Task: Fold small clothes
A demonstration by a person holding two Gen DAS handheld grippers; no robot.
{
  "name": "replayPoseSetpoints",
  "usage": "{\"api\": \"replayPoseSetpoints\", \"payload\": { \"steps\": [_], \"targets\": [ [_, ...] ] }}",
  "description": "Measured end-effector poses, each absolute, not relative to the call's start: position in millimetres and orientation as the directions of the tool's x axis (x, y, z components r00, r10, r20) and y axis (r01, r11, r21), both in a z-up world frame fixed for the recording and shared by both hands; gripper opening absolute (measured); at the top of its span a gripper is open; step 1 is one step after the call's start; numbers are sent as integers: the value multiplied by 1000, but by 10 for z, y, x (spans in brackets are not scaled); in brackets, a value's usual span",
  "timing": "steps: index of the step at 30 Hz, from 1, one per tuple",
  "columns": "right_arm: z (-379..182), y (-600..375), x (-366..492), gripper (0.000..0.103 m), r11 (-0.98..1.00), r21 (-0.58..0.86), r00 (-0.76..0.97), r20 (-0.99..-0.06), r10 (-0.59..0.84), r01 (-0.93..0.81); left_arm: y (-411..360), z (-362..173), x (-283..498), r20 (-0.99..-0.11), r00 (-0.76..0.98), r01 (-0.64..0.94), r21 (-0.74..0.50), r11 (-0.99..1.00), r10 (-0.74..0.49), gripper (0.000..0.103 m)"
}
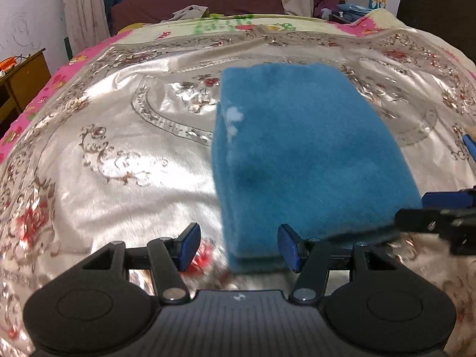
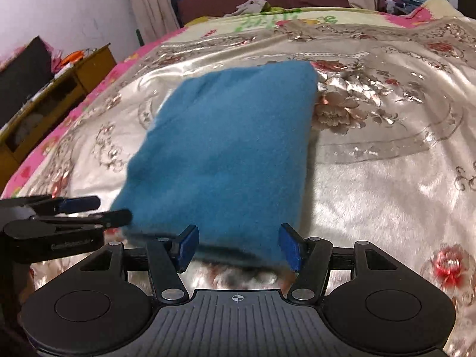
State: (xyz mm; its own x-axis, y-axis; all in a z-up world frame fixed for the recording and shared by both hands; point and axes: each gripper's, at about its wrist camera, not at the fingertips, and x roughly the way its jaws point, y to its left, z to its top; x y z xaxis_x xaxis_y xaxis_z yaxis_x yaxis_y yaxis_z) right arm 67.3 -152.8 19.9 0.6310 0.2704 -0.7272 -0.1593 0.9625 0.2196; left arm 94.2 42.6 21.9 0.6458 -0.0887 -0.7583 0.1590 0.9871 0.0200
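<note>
A folded blue cloth [image 1: 303,160] lies on the bed's shiny flowered cover [image 1: 119,160]. The left claw [image 1: 239,248] is spread wide at its 6 o'clock edge; the right claw [image 2: 239,248], likewise wide, straddles that edge, level and low.

A: Where does the left wrist view sit?
B: Low over the bed [image 1: 119,163], just behind its fingers [image 1: 190,245], facing the headboard end, close to the blue cloth [image 1: 297,154].
A: And the right?
B: Same low, forward look from the right; both share cloth [image 2: 226,148] and bed [image 2: 372,178].
</note>
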Motion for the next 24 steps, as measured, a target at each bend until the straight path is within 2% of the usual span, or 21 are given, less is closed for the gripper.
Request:
{"api": "replayPoseSetpoints", "payload": {
  "steps": [5,10,24],
  "targets": [
    [126,-1499,481,60,958,245,615,-736,282,-146,280,176,766,-780,618,172,20,985,-92,62],
    [124,-1493,366,63,963,239,618,-740,266,-128,218,173,629,-780,617,168,0,986,-105,70],
    [67,-1434,227,66,975,192,618,-755,220,-114,186,59,445,-806,588,131,3,991,-76,79]
  ]
}}
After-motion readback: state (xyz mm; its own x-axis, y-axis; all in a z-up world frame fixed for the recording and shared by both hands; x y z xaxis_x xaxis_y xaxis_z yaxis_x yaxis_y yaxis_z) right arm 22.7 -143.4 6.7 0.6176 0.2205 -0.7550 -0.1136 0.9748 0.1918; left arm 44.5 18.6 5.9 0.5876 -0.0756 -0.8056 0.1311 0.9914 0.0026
